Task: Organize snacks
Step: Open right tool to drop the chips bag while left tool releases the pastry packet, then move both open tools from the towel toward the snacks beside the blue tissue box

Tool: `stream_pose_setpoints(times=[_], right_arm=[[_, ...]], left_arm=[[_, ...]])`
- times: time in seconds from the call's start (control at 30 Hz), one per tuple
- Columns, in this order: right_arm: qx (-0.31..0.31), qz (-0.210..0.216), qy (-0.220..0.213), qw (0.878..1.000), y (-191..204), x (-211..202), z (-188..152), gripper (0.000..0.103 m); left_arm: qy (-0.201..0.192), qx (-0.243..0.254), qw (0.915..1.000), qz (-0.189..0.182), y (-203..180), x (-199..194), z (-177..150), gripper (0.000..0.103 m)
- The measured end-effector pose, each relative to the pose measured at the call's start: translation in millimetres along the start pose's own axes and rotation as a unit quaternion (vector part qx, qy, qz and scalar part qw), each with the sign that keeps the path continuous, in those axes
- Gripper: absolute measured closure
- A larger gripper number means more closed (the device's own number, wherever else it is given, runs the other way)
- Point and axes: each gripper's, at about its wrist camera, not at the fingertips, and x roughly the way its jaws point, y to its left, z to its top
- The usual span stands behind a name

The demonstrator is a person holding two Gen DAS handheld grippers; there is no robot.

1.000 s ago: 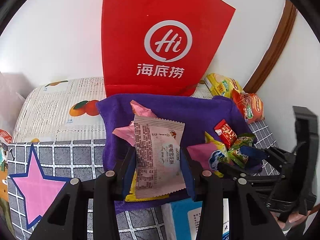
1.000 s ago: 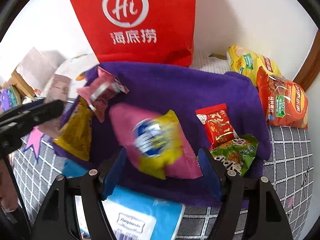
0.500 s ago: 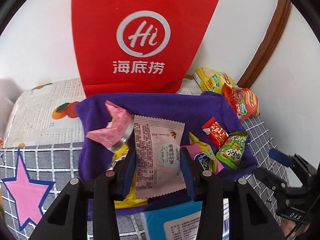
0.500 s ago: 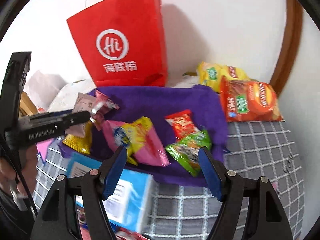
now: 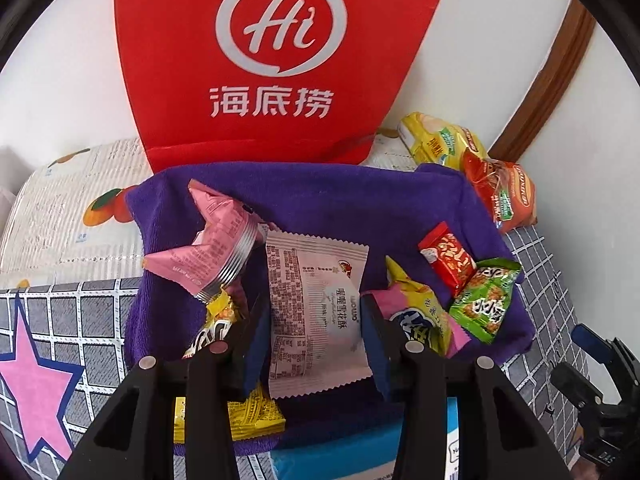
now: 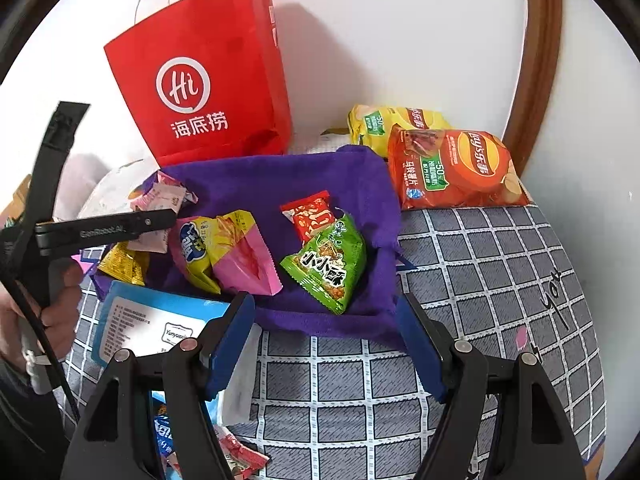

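My left gripper point(image 5: 316, 344) is shut on a pale pink snack packet point(image 5: 316, 312) and holds it over the purple cloth point(image 5: 340, 200). A crumpled pink packet point(image 5: 208, 240), a yellow packet point(image 5: 212, 328), a pink-and-yellow bag point(image 6: 224, 252), a small red packet point(image 6: 312, 216) and a green packet point(image 6: 328, 260) lie on that cloth. My right gripper point(image 6: 324, 344) stands open over the checked cover just in front of the cloth's near edge, nothing between its fingers. In the right wrist view the left gripper point(image 6: 160, 220) reaches in from the left, held by a hand point(image 6: 56, 312).
A red paper bag point(image 6: 208, 88) stands against the wall behind the cloth. Yellow point(image 6: 392, 120) and orange point(image 6: 452, 168) crisp bags lie at the back right. A blue-and-white pack point(image 6: 160, 320) lies at the cloth's front left. A wooden frame point(image 6: 536, 60) runs up the right.
My right gripper has pulled back from over the cloth to its near edge and the pink-and-yellow bag is no longer between its fingers. My left gripper has drifted lower toward the cloth with the packet.
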Motion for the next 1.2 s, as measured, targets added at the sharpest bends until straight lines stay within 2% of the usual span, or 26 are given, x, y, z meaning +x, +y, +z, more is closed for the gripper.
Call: stream_pose_setpoints(times=[0.1,0.13,0.17,0.23,0.53,0.67,0.77,0.93,1.2], right_arm=[[0.002,0.001,-0.002,1.0,1,-2,-2,0.03],[0.002,0.002,-0.001,1.0,2,-2,-3,0.03],[0.002,0.003,0.0,1.0,2,-2,-4,0.03],[0.003,0.003,0.001,1.0,3,-2,-7,0.03],[0.003,0.013,0.016,1.0,7,-8,-32,0.03],[-0.007,0.035,0.022,0.999,14,-14,-53,0.031],[-0.018,0.058,0.042,0.997,25,-14,-71,0.036],[-0.024,0.068,0.068,0.995,41,-10,-96,0.037],[0.033,0.076,0.101,0.991,48,3,-120,0.037]], left_arm=[[0.002,0.003,1.0,0.006,0,1,0,0.059],[0.001,0.004,1.0,0.006,0,0,0,0.055],[-0.001,0.002,1.0,0.004,-1,-1,0,0.045],[-0.007,0.001,0.9999,0.009,-2,-5,-1,0.035],[-0.021,0.0,0.9997,0.009,-7,-32,-11,0.035],[-0.021,0.004,0.9996,0.015,-9,-48,-25,0.035],[-0.024,0.0,0.9995,0.019,-8,-58,-35,0.035],[-0.022,-0.002,0.9995,0.024,-3,-77,-57,0.035],[-0.018,-0.005,0.9993,0.034,13,-97,-91,0.035]])
